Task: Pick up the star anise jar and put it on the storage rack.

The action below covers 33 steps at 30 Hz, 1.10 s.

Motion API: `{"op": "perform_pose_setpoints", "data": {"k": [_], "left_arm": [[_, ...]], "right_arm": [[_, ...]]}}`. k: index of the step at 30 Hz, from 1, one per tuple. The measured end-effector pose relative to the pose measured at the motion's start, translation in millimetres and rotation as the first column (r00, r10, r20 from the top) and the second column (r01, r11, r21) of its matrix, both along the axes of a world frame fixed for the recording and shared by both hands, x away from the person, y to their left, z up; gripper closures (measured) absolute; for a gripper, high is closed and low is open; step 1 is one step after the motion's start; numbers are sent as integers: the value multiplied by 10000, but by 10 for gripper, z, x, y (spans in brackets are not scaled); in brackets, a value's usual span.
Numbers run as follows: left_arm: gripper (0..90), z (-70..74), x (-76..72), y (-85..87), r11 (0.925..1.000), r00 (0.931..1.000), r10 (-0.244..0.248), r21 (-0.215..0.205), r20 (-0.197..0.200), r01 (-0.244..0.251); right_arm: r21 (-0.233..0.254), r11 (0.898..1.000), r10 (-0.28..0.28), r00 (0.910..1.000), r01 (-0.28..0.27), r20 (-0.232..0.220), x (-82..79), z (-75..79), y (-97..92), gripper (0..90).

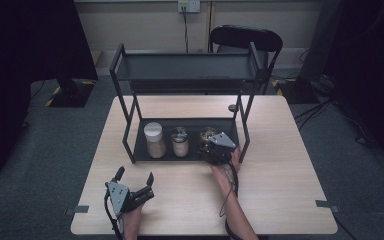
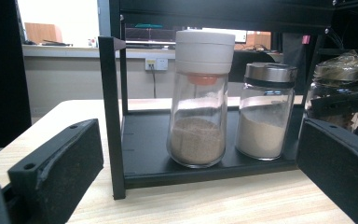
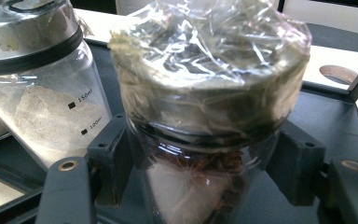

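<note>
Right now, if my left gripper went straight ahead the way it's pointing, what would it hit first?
Probably the black rack's front post, or just past it the white-capped jar on the lower shelf. The left gripper is open; depth is hard to judge.

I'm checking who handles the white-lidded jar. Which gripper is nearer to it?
Left. The left gripper sits open on the table in front of the white-lidded jar; the right gripper is two jars over, clamping the plastic-wrapped jar.

The high view looks forward and down over the whole bench [image 1: 280, 165]. Both gripper views face the rack [image 2: 109, 116] closely, sharing its wrapped jar [image 3: 205, 93].
</note>
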<state>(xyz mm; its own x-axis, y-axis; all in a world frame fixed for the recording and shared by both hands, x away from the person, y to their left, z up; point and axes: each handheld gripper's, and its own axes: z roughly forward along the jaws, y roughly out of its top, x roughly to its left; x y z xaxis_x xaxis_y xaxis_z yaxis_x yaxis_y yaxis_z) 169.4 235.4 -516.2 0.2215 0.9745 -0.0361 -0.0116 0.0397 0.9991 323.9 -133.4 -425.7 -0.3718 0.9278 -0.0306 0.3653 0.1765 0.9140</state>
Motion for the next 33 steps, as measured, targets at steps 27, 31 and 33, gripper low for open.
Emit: {"op": "perform_pose_setpoints", "data": {"k": [27,31,33], "left_arm": [[1,0,-1,-4,10000,10000,17,13,3,-17],[1,0,-1,-4,10000,10000,17,15,0,-17],[1,-1,-2,-4,10000,10000,17,12,5,-17]], "right_arm": [[-137,9999,-72,10000,72,19,-4,-1,36,310],[-126,9999,-56,10000,56,17,-2,-1,32,309],[-123,9999,-48,10000,49,17,-1,-1,31,308]]}}
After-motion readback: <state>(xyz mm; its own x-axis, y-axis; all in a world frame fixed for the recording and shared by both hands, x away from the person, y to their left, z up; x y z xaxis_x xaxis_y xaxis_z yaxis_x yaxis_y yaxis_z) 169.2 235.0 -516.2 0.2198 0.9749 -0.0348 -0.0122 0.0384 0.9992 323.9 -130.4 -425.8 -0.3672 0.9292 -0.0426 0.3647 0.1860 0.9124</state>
